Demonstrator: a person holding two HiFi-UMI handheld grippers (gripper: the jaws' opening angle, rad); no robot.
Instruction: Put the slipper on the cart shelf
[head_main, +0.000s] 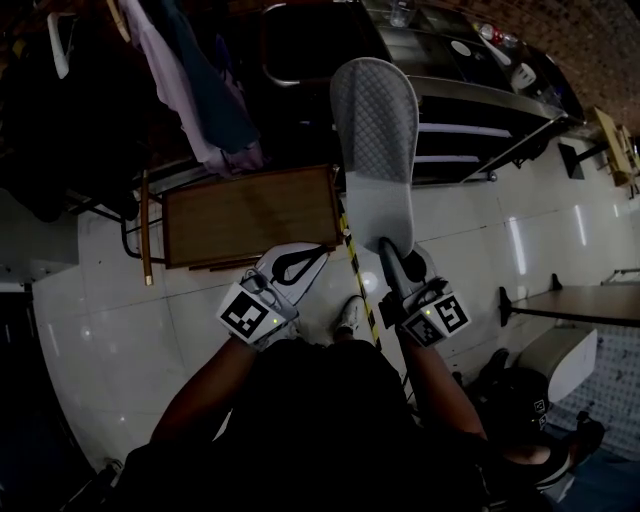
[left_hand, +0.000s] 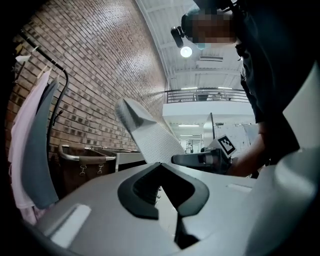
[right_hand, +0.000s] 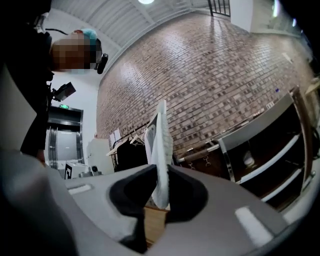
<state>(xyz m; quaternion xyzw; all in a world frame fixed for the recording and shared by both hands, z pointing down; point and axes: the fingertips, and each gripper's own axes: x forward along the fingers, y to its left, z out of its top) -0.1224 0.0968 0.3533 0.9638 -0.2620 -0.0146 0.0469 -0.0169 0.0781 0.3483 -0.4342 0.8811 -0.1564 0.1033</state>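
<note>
**Right gripper pinching the slipper, cart shelf waiting at upper right**

The right gripper (head_main: 390, 256) is sitting just right of the frame's centre in the head view, and its jaws are clamping narrowly on one end of the grey quilted slipper (head_main: 375, 140). The slipper is rising from the jaws toward the top centre of the frame, off the floor and short of the shelves. In the right gripper view the slipper (right_hand: 162, 150) is standing edge-on between the dark pads, which are pressing on it from both sides. The left gripper (head_main: 314, 256) is hovering just left of centre, beside the right one, with its jaw tips meeting and nothing between them. The metal cart (head_main: 470, 120) is occupying the upper right, its shelves showing as pale bars. A wooden board (head_main: 250, 215) is lying left of centre, and clothes (head_main: 190, 90) are hanging in the upper left. A yellow-and-black tape line (head_main: 355, 270) is running along the white floor between the grippers.
</note>
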